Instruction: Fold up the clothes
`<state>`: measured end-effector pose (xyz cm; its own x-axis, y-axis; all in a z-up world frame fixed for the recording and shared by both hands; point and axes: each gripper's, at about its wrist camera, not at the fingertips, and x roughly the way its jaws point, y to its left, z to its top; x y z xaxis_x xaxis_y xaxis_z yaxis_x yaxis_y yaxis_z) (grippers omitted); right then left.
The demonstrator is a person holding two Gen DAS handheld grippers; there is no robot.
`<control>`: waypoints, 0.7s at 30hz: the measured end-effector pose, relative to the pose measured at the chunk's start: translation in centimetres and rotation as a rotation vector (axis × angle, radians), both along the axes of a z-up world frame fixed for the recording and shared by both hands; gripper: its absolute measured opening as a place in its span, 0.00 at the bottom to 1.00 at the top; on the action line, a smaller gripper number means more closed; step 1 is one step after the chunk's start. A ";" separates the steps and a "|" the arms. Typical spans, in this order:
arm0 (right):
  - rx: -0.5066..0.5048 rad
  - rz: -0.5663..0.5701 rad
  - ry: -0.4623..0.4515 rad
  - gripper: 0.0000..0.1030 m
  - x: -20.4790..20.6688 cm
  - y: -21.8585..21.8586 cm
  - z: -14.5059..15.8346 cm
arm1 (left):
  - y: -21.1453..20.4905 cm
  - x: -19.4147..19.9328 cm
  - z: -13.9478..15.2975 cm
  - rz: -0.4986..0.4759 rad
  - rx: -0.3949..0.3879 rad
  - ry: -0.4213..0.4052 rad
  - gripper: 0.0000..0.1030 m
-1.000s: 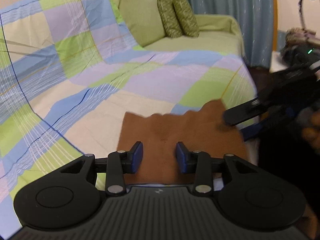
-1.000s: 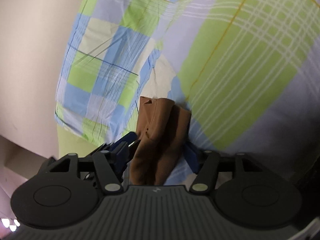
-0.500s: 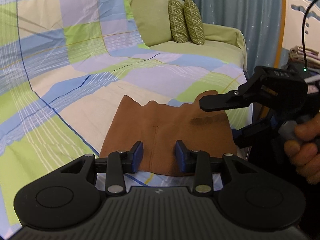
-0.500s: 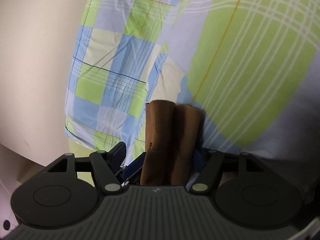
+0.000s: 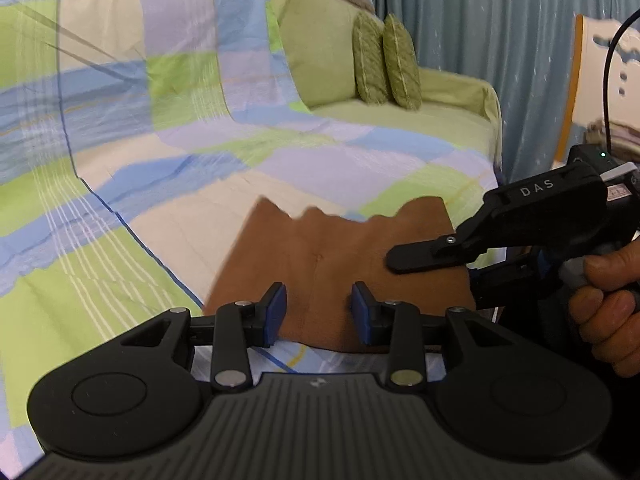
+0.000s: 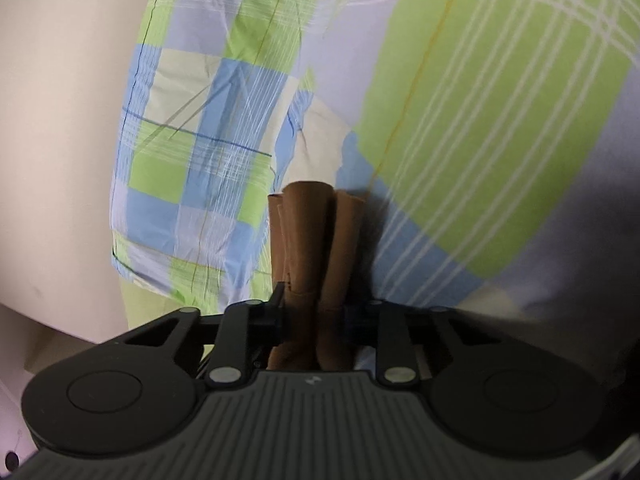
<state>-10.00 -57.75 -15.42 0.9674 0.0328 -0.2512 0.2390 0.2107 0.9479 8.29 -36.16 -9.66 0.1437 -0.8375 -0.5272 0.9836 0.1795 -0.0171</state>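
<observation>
The flat brown folded cloth [image 5: 340,264] lies at the front edge of the checked-sheet-covered sofa [image 5: 200,184], so the right tool [image 6: 314,316] is closing on its layered side edge while the left tool [image 5: 318,312] hovers half-spread above its near edge, gripping nothing.

free: checked sheet [image 5: 168,208] left of and beyond cloth [image 5: 340,264] | blocked: right gripper [image 5: 432,268] over cloth's right edge | far: cushions [image 5: 386,66], curtain [image 5: 500,20]
</observation>
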 end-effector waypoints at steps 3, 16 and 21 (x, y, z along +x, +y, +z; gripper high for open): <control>-0.148 -0.022 -0.007 0.20 -1.5 -2.4 4.4 | 1.4 0.1 1.1 0.041 -0.031 -0.023 0.41; -1.830 0.660 0.640 0.22 7.6 7.4 9.2 | 5.1 -0.2 1.4 0.126 -0.063 -0.040 0.42; -1.934 0.739 0.600 0.33 6.9 10.8 6.0 | 4.9 -0.6 1.0 0.077 -0.023 -0.092 0.42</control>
